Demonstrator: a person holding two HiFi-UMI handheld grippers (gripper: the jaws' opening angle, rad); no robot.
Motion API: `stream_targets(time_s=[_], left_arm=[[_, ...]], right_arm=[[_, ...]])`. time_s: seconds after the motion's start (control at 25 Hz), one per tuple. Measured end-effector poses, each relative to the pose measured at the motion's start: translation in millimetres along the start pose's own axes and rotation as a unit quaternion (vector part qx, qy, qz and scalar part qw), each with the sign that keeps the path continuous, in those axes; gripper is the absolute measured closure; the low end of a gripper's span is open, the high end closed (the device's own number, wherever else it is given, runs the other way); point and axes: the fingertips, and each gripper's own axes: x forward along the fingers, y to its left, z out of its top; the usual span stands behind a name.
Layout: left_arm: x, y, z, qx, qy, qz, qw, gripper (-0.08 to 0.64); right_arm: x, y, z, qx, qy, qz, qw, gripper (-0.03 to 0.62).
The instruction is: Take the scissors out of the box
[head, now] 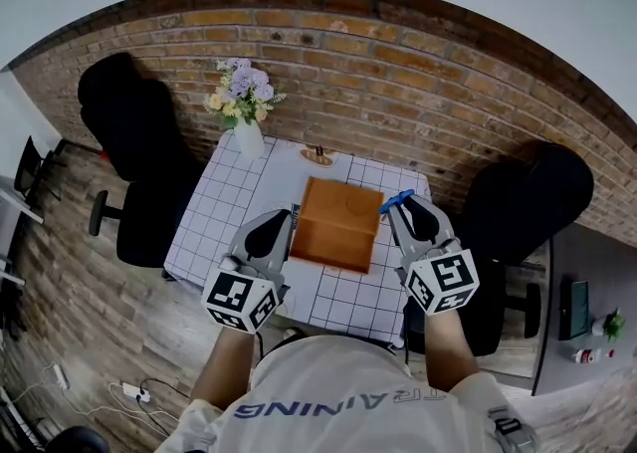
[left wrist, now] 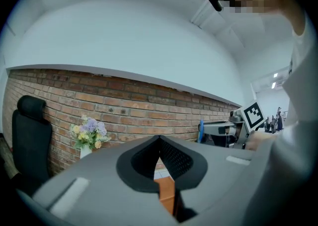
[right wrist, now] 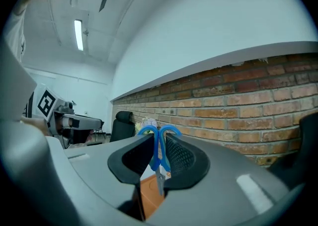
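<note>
- The right gripper [right wrist: 159,141] clamps the scissors [right wrist: 157,158], long axis upright, handles above, blades below.
- The box [head: 336,224] lies just left and beneath it.
- The left gripper [left wrist: 159,139] has its jaws together, empty.

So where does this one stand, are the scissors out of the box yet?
Done: the scissors are out of the box, held in the air by its right edge. In hand: the right gripper is clamped on them, blue handles up, blades hanging down; the left gripper is at the box's left side, jaws together on nothing. Left: only setting them down, probably on the checked tablecloth.
</note>
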Motion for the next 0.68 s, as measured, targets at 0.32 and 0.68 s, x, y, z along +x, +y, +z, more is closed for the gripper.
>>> stream_targets(time_s=[0.32,0.68], left_arm=[[5.9,-1.4,-3.2,-0.004,0.004,-0.003,1.0000,0.560],[8.4,-3.9,-6.2,-0.003,0.009,-0.001,1.0000,0.560]], right_arm=[[2.0,-6.2,-2.1,0.006,0.004,0.003,1.000,0.499],[3.6,-7.7,-8.6,0.011,0.010,0.011,1.000,0.499]])
